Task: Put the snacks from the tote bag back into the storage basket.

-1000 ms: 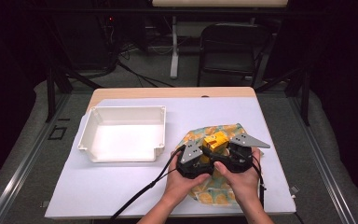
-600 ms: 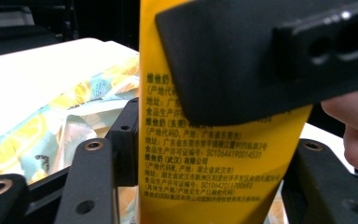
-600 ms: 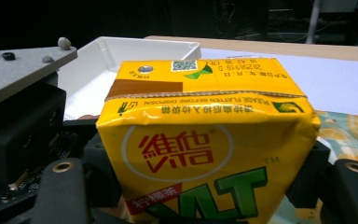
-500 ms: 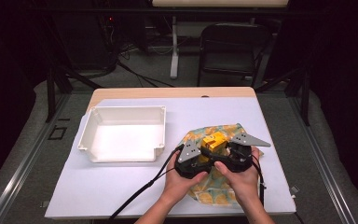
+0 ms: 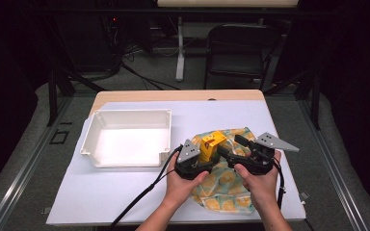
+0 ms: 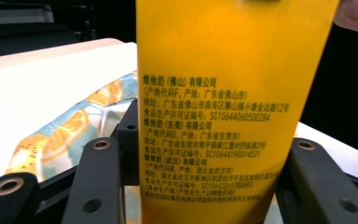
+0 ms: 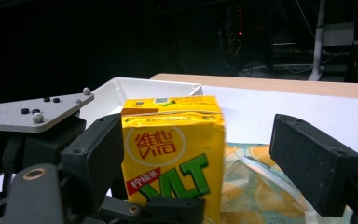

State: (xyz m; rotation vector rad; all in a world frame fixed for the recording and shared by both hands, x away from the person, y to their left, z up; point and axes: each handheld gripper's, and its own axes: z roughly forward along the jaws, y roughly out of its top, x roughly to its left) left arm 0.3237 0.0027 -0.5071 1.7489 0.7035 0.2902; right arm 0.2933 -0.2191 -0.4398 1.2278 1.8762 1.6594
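1. Carton [image 5: 213, 144], yellow, upright over patterned cloth [image 5: 221, 190], just right of white tray [image 5: 125, 139].
2. Left tool [image 5: 207, 155] clamps carton's sides.
3. Right tool [image 5: 226, 153] has just been opening; pads off carton.
4. Risk: one-sided grip w/ soft walls, so carton could squash or tip onto cloth.

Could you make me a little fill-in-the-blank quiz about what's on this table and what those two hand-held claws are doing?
1. The left gripper is clamped on a yellow drink ____.
2. The white tray beside it holds ____.
3. The cloth under the hands is printed with slices of ____.
4. The right gripper has its jaws ____, one pad clear of the carton.

Missing words: carton; nothing; orange; open
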